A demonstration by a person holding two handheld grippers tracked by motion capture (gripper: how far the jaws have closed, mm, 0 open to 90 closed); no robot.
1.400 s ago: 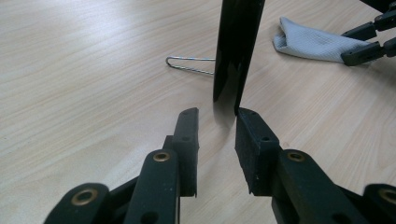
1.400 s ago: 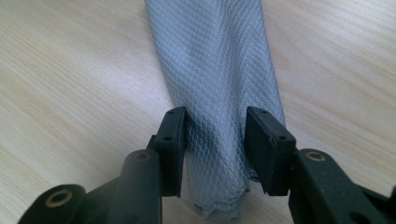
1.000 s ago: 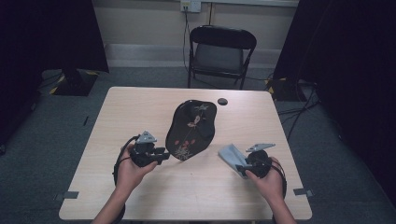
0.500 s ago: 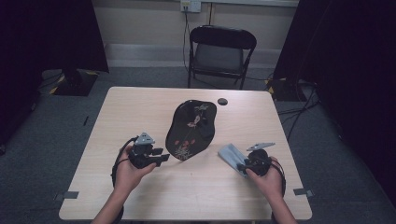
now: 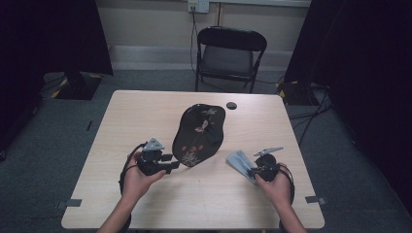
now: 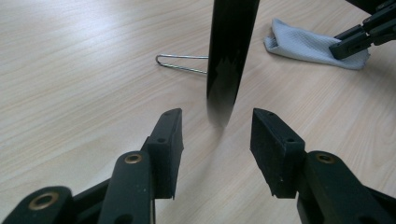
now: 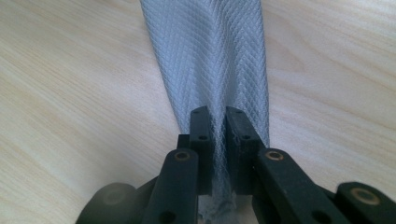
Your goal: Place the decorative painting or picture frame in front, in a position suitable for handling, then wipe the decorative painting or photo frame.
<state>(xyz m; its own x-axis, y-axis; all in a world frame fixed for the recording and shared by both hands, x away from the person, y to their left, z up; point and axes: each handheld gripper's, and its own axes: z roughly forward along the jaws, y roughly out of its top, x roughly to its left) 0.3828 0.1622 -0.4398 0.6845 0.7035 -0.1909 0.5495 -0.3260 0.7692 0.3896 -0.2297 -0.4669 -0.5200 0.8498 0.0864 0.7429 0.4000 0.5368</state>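
Left gripper [image 6: 212,140]: jaws just opened, released, black tray [image 5: 199,133] edge between, untouched.
Right gripper [image 7: 218,123]: just clamped onto grey cloth [image 7: 210,60].
Cloth place: table [image 5: 145,116], near right edge.
Meaning: wiping likely next.

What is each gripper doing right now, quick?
Left gripper: open, jaws just been opening, the black plate's edge in front of them, not gripped.
Right gripper: shut on the grey cloth, jaws just closed.
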